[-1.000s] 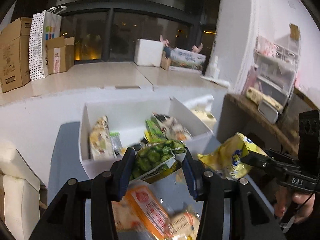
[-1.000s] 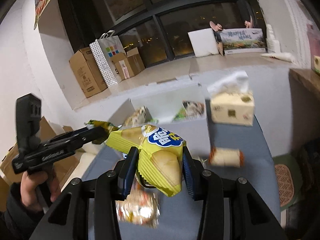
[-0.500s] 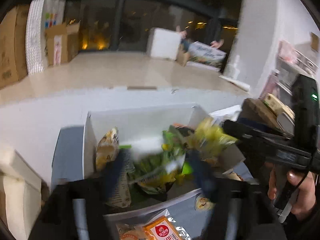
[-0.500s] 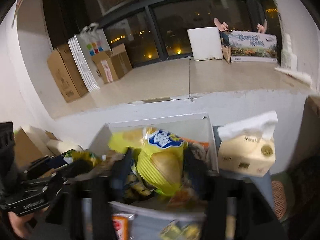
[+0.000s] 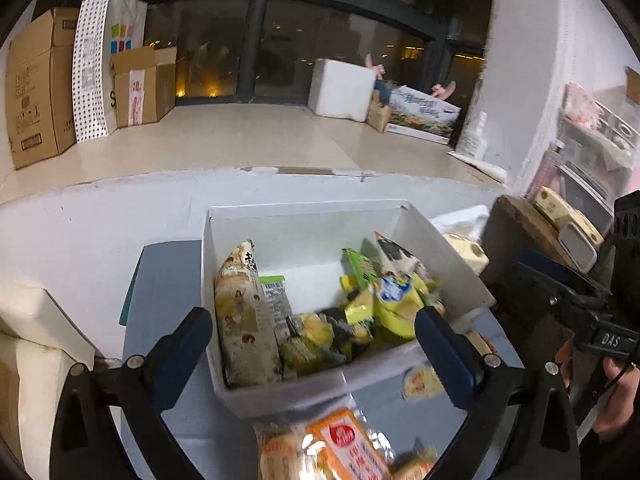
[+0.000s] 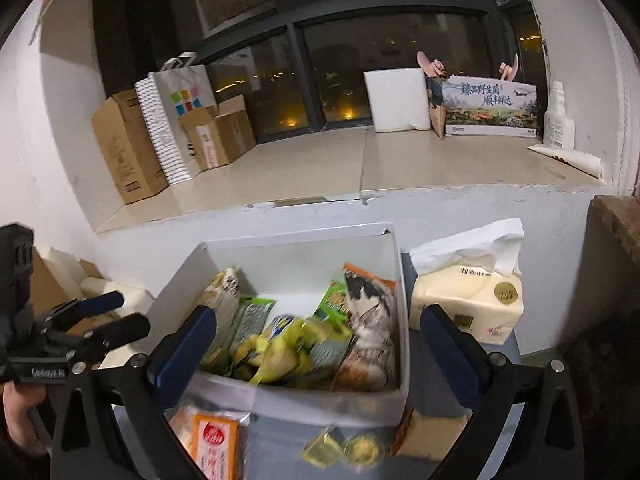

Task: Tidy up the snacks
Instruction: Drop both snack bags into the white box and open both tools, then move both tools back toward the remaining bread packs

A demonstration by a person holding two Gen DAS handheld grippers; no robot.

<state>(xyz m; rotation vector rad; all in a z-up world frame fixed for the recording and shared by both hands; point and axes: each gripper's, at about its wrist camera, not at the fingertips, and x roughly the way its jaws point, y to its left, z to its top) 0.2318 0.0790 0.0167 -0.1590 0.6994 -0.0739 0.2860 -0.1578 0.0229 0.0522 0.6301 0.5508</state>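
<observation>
A white box (image 5: 304, 224) (image 6: 384, 402) on the grey table holds several snack packs. The yellow chip bag (image 5: 394, 300) (image 6: 280, 350) and the green snack bag (image 5: 308, 348) lie inside it, blurred. A tall beige pack (image 5: 244, 320) leans at the box's left. My left gripper (image 5: 314, 338) is open and empty just in front of the box. My right gripper (image 6: 316, 340) is open and empty over the box's near edge. Each gripper shows in the other's view: the right one at the right edge (image 5: 520, 276), the left one at the left (image 6: 116, 316).
Loose snacks lie in front of the box: an orange pack (image 5: 344, 448) (image 6: 214, 444) and small gold sweets (image 6: 344, 450). A tissue pack (image 6: 468, 300) stands right of the box. A wooden shelf (image 5: 532, 224) is at the right. Cardboard boxes (image 5: 36, 84) stand on the ledge behind.
Both grippers moved forward to the box and opened. The green bag left the left gripper and the yellow chip bag left the right gripper; both now lie in the box.
</observation>
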